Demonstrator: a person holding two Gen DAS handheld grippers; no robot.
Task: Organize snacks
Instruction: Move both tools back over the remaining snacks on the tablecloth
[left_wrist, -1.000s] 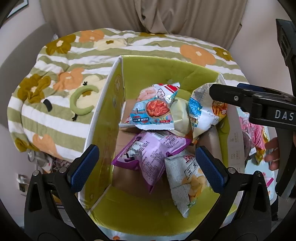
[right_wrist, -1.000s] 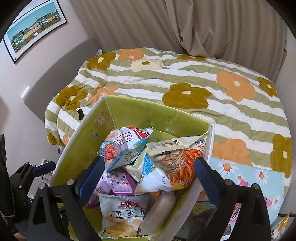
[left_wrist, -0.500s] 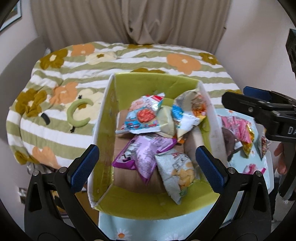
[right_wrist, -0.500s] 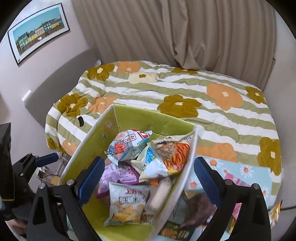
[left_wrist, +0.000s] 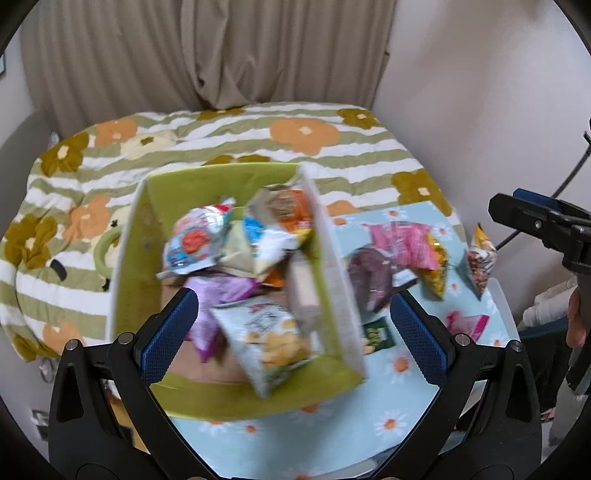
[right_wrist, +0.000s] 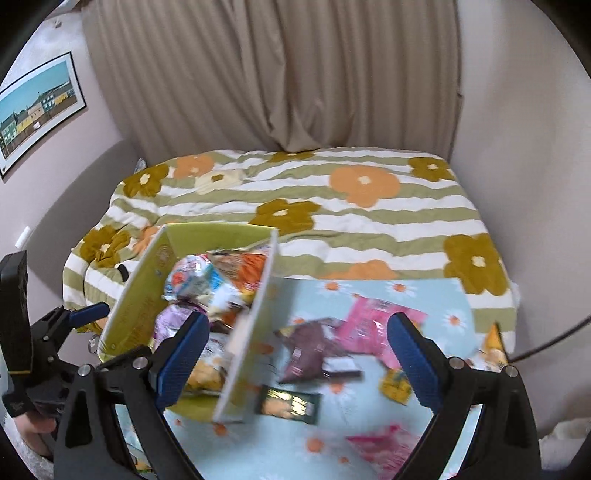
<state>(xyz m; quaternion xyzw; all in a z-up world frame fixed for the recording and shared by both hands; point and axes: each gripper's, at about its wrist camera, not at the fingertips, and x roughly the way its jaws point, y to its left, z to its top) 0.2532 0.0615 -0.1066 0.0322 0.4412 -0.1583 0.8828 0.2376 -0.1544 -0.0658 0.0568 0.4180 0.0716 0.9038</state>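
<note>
Green box (left_wrist: 236, 397) full of snack bags (left_wrist: 269, 341), more bags (right_wrist: 373, 325) loose beside it (blurred), both grippers' jaws apart, empty.

Both wrist views look down and forward from above the green box (left_wrist: 236, 391) (right_wrist: 144, 295), left nearer it, sharing box and bed beyond.

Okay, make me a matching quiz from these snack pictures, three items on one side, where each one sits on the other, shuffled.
Items:
1. purple crinkled snack packet
2. bright pink snack packet
3. dark green rectangular packet

Places:
A. flat on the daisy cloth, close beside the box wall
B. inside the green cardboard box
C. on the daisy cloth, farther out

Pairs: 1-B, 2-C, 3-A
</note>
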